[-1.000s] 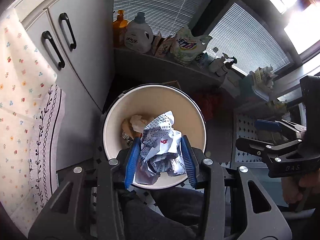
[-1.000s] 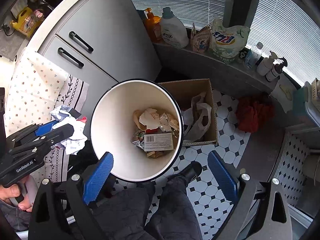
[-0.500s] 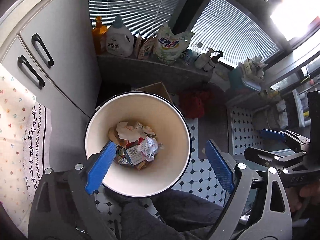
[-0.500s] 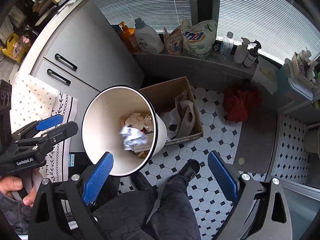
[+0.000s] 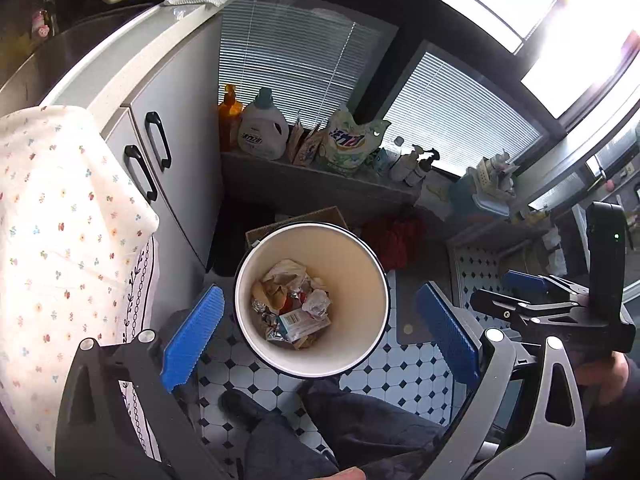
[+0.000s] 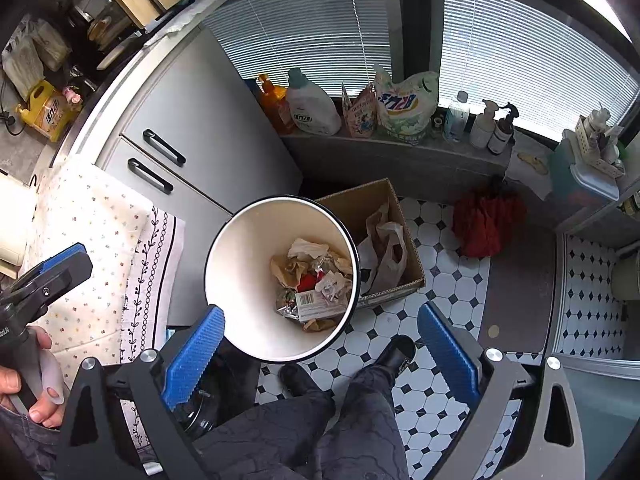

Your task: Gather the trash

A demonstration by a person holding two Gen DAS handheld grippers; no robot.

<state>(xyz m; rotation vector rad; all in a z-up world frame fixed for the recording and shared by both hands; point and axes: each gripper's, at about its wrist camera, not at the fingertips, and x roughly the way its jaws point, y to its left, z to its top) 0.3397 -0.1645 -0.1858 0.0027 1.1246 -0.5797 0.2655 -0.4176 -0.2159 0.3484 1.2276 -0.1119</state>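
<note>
A round cream trash bin with a dark rim [image 5: 372,248] stands on the tiled floor; it also shows in the right wrist view [image 6: 224,240]. Crumpled paper and wrappers [image 5: 294,306] lie at its bottom, with a white crumpled paper ball [image 6: 330,286] on top. My left gripper [image 5: 318,334] is open and empty, high above the bin. My right gripper [image 6: 320,352] is open and empty, also above the bin. The right gripper shows at the right edge of the left wrist view [image 5: 528,292]; the left gripper shows at the left edge of the right wrist view [image 6: 52,268].
A table with a floral cloth [image 5: 60,240] is at the left, next to grey cabinets [image 5: 176,132]. A cardboard box [image 6: 384,240] with a plastic bag stands behind the bin. A red cloth [image 6: 488,220] lies on the floor. Detergent bottles [image 6: 312,108] line a ledge. The person's legs [image 6: 320,420] are below.
My left gripper opened and let the crumpled printed paper fall into the bin. Both grippers have risen, so the bin looks smaller and farther.
</note>
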